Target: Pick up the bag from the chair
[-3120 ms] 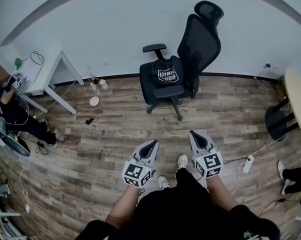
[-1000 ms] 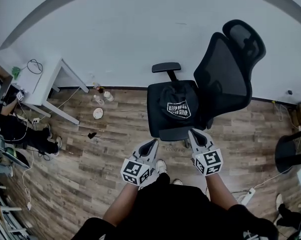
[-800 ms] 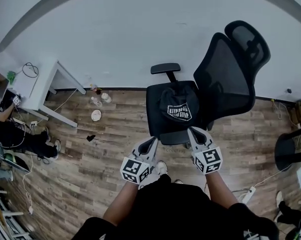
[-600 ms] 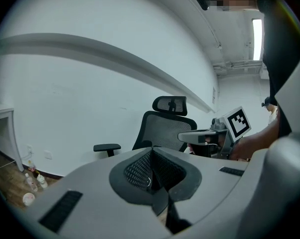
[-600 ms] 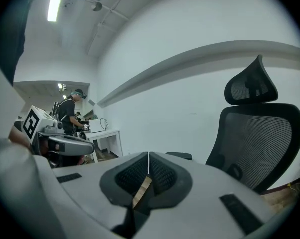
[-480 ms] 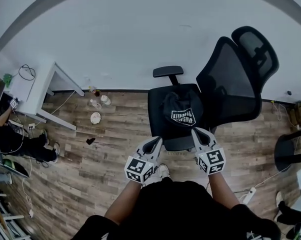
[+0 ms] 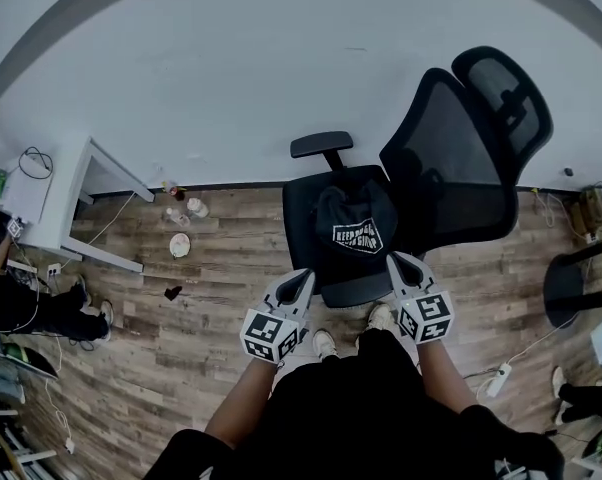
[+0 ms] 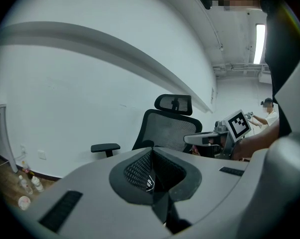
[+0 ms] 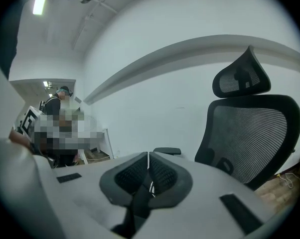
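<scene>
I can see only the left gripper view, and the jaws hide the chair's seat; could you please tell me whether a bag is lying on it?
Observer: Yes, the head view shows a black fabric bag with a white printed patch lying on the seat of the black mesh-backed office chair.
Operator: Thank you. Where do both grippers stand relative to it?
Observer: The left gripper and right gripper point at the seat's front edge, one on either side of the bag; neither holds it.
Operator: Is the right gripper open?
Observer: No, the right gripper view shows its jaws together with nothing between them.
</scene>
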A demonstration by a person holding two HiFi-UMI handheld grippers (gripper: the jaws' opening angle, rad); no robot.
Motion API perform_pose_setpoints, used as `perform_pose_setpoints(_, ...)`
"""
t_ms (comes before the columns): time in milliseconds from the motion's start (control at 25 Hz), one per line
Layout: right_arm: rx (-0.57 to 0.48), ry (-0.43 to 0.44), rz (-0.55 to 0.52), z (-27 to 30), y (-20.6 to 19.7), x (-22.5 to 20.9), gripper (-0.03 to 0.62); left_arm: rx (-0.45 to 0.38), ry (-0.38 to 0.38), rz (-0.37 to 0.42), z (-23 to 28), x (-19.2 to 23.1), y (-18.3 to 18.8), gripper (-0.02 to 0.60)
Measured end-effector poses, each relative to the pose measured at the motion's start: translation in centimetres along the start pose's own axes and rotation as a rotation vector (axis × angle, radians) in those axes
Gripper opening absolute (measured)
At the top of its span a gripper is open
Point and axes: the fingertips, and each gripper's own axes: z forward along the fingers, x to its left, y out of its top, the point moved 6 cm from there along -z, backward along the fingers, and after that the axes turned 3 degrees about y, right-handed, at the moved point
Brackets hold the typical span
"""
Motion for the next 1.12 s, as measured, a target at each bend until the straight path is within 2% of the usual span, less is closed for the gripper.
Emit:
perform_pose_setpoints(400, 0.012, 0.045, 0.016, 2.5, 1.1, -6.1, 0.021, 0.020, 0.021, 0.011, 5.7, -1.1, 1.8, 0.023)
perform_pose_setpoints(720, 0.035, 0.147, 0.030, 6.0, 0.9, -10.7, 0.021, 0.069, 0.068, 0.017, 11.8, -1.4, 2.6, 0.023)
perform_pose_setpoints(920, 0.054, 0.223, 0.044, 7.6, 0.0, -12.0, 0.021, 0.146, 0.061, 0.025, 14.9, -2.1, 2.0, 0.023)
perform_pose_setpoints(1120, 0.100, 0.256, 0.048, 9.1, -1.3, -13.4, 0.021, 0.155, 0.085, 0.005, 16.8, -1.2, 1.3, 0.023)
